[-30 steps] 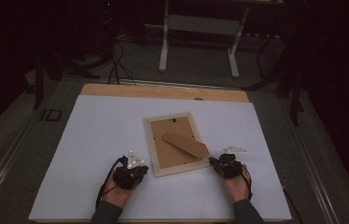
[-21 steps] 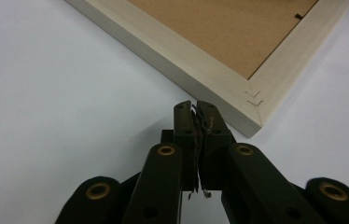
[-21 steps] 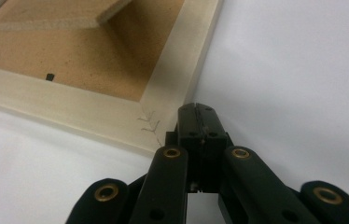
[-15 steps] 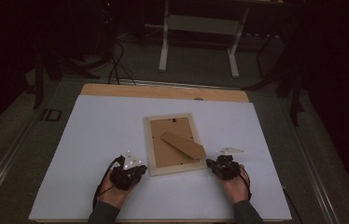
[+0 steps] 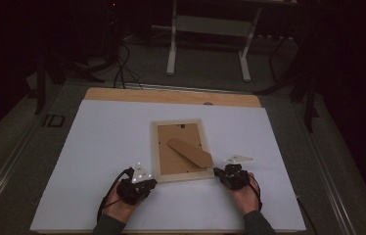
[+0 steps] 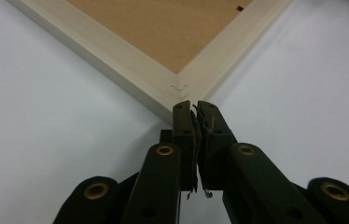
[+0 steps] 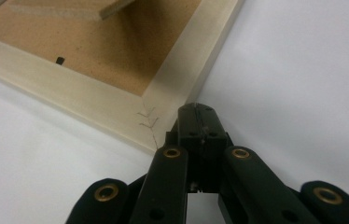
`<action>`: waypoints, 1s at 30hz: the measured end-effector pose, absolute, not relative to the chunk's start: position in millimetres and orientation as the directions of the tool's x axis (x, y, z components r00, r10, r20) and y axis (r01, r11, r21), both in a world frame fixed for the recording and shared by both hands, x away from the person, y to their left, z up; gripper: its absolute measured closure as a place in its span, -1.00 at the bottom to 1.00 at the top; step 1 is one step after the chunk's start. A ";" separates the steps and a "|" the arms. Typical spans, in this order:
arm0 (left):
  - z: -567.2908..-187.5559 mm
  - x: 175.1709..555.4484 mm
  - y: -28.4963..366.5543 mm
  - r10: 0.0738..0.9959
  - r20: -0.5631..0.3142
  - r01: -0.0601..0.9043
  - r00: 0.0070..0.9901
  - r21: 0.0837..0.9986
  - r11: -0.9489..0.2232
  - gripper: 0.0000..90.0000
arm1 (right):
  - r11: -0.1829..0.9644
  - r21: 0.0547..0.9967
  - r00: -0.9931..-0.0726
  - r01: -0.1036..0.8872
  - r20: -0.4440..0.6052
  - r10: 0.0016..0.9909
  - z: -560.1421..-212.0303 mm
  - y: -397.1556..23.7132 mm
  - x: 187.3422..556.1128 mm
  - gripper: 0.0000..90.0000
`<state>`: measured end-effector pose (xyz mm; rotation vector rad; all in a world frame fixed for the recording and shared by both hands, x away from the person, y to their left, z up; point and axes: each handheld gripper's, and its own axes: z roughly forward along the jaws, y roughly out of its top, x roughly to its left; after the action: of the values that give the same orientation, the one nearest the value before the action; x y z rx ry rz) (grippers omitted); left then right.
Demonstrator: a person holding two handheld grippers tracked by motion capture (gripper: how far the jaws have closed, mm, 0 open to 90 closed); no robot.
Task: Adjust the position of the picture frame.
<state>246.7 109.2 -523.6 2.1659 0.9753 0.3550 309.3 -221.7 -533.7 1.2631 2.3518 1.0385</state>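
Picture frame (image 5: 179,149) lying face-down near the middle of the white table cover (image 5: 98,147), its brown backing board upward; I take this frame as my landmark. A brown easel stand (image 5: 190,152) lies slantwise across the backing, running from the frame's middle toward its right near corner.

Left gripper (image 5: 144,183): I hold it just off the frame's left near corner, jaws aimed at that corner. In the left gripper view the two black jaws are drawn together, nothing between them, and their tips (image 6: 193,108) sit right at the mitred corner of the pale wooden moulding (image 6: 130,65); I cannot tell whether they touch the wood or stop just short of it.

Right gripper (image 5: 220,174): I hold it just off the frame's right near corner. In the right gripper view its jaws are likewise pressed together on nothing, tips (image 7: 196,109) against or just beside the outer edge of the moulding (image 7: 186,60) at the corner joint, where small V-shaped staples (image 7: 147,119) mark the mitre. A small black turn-clip (image 7: 60,60) sits on the backing near the inner edge of the frame's near rail.

Both hands rest on the cover on the near side of the frame, one at each corner.
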 end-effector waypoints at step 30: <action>-532.4 269.3 134.6 0.842 -0.044 0.639 0.538 0.672 -0.374 0.96 | 0.493 0.710 -0.724 0.503 0.035 0.689 -534.7 -179.7 294.1 1.00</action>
<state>269.3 134.6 -532.4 2.1335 1.1916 0.4071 294.1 -179.7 -534.7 1.0142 2.4859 1.0575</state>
